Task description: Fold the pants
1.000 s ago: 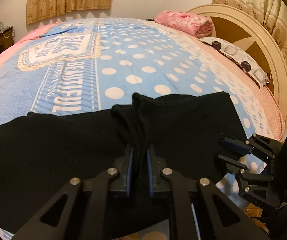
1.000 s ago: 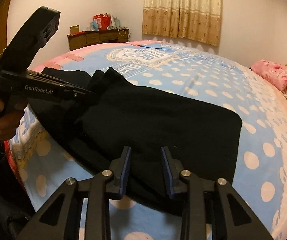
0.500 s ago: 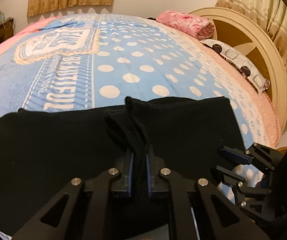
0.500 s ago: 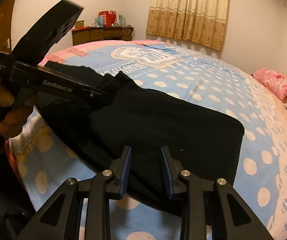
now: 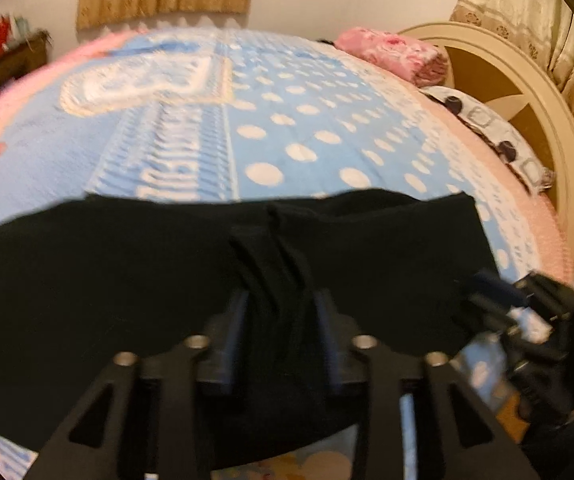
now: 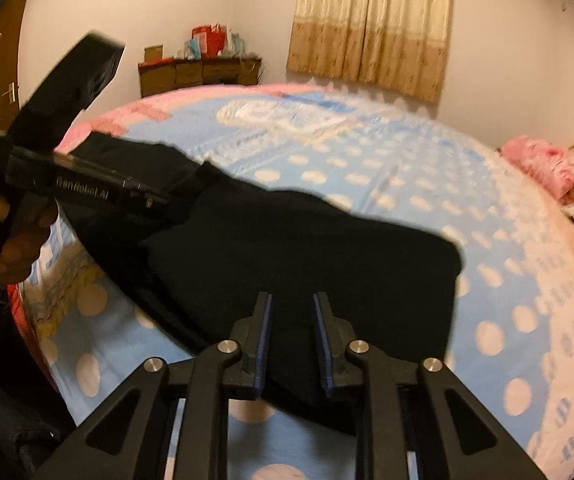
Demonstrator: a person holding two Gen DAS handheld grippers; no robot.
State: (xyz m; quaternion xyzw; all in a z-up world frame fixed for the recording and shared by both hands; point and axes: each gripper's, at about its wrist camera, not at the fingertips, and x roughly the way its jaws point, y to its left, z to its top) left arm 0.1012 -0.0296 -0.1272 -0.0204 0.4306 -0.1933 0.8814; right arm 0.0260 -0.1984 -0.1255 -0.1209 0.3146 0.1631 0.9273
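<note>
Black pants (image 5: 107, 272) lie across the near edge of the blue polka-dot bed, also seen in the right wrist view (image 6: 327, 248). My left gripper (image 5: 281, 300) has its jaws parted around a bunched ridge of the pants' fabric; it also shows in the right wrist view (image 6: 159, 196) at the pants' left part. My right gripper (image 6: 291, 304) is open with the pants' near edge lying between its jaws; it shows in the left wrist view (image 5: 495, 292) at the pants' right end.
A blue dotted blanket (image 5: 307, 120) covers the bed. A pink folded quilt (image 5: 391, 52) and a patterned pillow (image 5: 495, 136) lie by the cream headboard (image 5: 547, 92). A wooden dresser (image 6: 199, 72) stands by the far wall.
My left gripper's jaws have spread apart from their tight pinch on the fabric ridge, and the lifted fabric has dropped lower. Both views shifted and blurred. The right gripper stays open.
</note>
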